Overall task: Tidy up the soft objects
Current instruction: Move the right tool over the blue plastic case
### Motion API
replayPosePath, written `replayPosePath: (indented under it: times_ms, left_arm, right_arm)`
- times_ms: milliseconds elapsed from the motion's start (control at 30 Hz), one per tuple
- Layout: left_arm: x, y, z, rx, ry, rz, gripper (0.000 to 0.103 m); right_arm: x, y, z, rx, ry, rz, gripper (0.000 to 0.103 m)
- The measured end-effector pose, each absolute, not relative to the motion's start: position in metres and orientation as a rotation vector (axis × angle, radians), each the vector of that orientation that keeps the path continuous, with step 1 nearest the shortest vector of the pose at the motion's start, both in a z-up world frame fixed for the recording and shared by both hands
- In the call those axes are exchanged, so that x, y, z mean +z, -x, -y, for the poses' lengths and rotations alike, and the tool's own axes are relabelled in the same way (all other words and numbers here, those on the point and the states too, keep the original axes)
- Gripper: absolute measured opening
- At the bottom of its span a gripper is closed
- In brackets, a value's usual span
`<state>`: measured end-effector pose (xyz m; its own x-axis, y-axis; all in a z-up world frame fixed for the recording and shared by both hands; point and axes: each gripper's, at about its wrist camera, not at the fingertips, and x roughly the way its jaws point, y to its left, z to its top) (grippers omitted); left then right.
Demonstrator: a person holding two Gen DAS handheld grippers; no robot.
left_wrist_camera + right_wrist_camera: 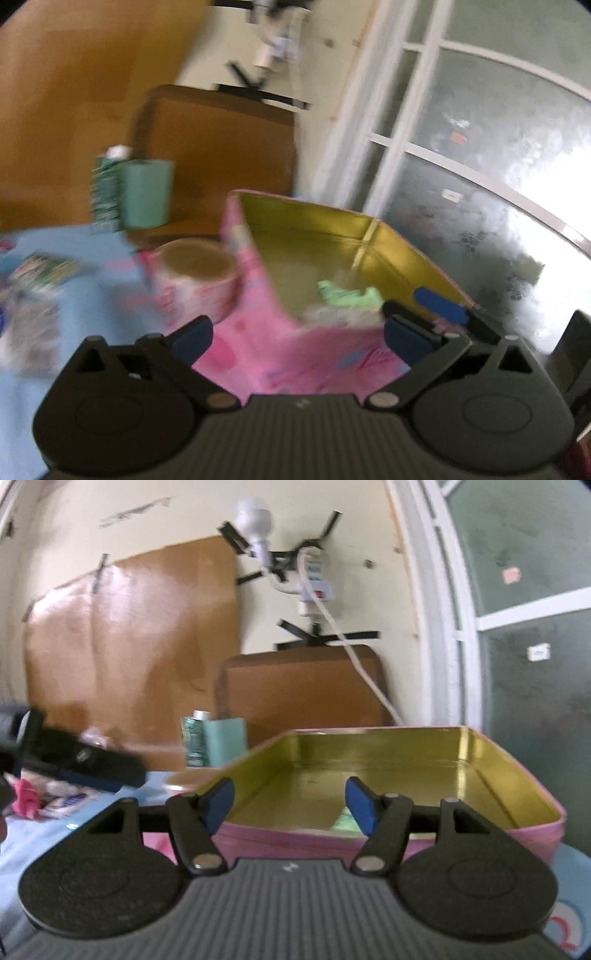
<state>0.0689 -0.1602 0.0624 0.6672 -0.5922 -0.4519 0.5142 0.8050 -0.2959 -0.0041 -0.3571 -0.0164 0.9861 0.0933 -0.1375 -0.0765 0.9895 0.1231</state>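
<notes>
while both tools, left point(297, 334) & right point(290, 805), gape wide w/ nothing held, green cloth point(349, 293) lies crumpled in shiny gold-lined pink tin point(258, 295).

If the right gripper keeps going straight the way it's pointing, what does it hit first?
Most likely the pink tin: its near wall sits right ahead of the open right gripper. If it passes above the rim, it would reach the gold interior instead; depth is hard to judge.

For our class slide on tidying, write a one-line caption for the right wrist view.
Open right gripper faces a pink tin with a gold interior, something green lying inside.
</notes>
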Motion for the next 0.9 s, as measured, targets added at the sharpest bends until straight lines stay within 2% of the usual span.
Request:
replayPosePath:
  times_ms: [233, 400, 567, 667, 867, 900]
  left_arm:
    - [0.030, -0.042, 0.053, -0.390, 0.230, -0.587, 0.102]
    - [0.012, -0.038, 0.002, -0.229, 0.273, -0.592, 0.102]
    - [0.001, -0.042, -0.020, -0.220, 0.403, -0.597, 0.102]
    - [0.002, -0.043, -0.022, -0.225, 0.408, -0.595, 0.102]
    - [0.001, -0.043, -0.013, -0.205, 0.352, -0.603, 0.102]
    - [0.000, -0.043, -0.014, -0.205, 0.352, -0.603, 0.103]
  right_arm:
    - [-0.004, 0.002, 0.299, 0.313, -0.073, -0.181, 0.069]
    - [-0.008, -0.029, 0.251, 0.467, -0.079, -0.348, 0.069]
    - [-0.012, -0.062, 0.209, 0.501, -0.056, -0.440, 0.078]
    - [-0.013, -0.079, 0.193, 0.500, -0.051, -0.470, 0.080]
    - [-0.025, -0.104, 0.182, 0.452, -0.051, -0.562, 0.078]
    - [-0.025, -0.106, 0.185, 0.462, -0.065, -0.573, 0.074]
